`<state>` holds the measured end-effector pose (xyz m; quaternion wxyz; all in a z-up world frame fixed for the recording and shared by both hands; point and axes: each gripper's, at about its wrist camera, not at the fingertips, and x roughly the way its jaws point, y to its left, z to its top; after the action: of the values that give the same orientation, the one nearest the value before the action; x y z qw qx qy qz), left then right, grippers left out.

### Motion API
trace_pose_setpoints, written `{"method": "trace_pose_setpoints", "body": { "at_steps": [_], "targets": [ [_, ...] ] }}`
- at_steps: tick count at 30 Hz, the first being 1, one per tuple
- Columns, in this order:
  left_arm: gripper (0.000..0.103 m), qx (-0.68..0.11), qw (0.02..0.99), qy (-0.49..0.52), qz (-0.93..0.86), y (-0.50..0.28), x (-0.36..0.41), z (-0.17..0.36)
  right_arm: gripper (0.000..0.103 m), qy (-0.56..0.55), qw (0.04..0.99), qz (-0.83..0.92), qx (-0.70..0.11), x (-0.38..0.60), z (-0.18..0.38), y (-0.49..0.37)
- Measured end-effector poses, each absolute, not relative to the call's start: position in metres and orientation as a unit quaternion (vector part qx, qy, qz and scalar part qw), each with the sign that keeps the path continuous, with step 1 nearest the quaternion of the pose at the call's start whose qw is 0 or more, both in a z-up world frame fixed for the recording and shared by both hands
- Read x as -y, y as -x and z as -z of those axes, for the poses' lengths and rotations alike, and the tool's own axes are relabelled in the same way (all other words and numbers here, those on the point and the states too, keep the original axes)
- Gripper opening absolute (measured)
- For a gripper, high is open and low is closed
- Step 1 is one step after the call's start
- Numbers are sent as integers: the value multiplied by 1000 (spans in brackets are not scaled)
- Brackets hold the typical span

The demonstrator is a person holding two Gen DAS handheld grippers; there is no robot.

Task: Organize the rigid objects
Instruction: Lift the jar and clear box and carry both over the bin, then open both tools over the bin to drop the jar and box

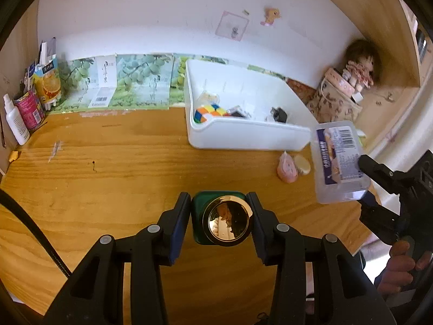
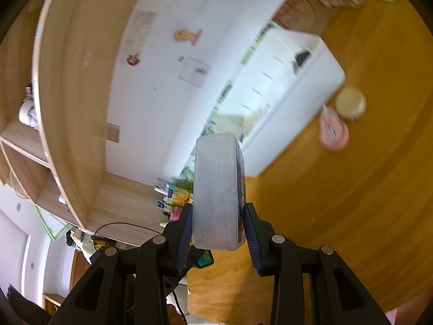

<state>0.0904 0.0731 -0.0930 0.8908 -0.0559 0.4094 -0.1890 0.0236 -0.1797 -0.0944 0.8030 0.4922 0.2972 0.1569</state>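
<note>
My left gripper [image 1: 219, 216] is shut on a green bottle with a shiny gold cap [image 1: 226, 220], held just above the wooden table [image 1: 108, 178]. My right gripper [image 2: 218, 224] is shut on a clear plastic box with a blue label [image 2: 216, 189], held tilted in the air; it also shows in the left wrist view [image 1: 338, 162], right of the white bin. The white bin [image 1: 243, 135] stands at the back and holds a colourful puzzle cube [image 1: 208, 112] and small dark items [image 1: 278, 113]. It also shows in the right wrist view [image 2: 311, 89].
A pink tape roll [image 1: 287, 168] and a small beige round tin [image 1: 302, 164] lie in front of the bin's right corner. A white spray bottle [image 1: 15, 120], a pink can [image 1: 30, 109] and packets stand at the back left. A doll [image 1: 360, 67] and a patterned bag [image 1: 333, 103] sit at the back right.
</note>
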Motion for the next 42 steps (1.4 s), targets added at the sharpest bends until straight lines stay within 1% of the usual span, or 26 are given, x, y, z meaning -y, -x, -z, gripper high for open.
{"method": "trace_pose_setpoints", "body": {
  "at_steps": [8,15,27,32,35,42],
  "targets": [
    [45,-400,900,72,156,-115,-54,81,37,-481,811,-179,-281,219,85,-53],
    [45,-390,909,85,118,-142,-34,72,37,-479,808,-193,-284,259,90,-86],
    [45,-374,920,85,77,-194,18,61,37,-440,825,-217,-282,314,101,-168],
    [45,-371,922,88,61,-212,34,59,37,-416,838,-213,-280,325,102,-191],
    [42,-359,927,93,53,-219,37,52,37,-405,843,-210,-283,328,104,-202],
    [42,-342,935,92,35,-239,44,42,37,-396,841,-209,-304,327,115,-222]
  ]
}}
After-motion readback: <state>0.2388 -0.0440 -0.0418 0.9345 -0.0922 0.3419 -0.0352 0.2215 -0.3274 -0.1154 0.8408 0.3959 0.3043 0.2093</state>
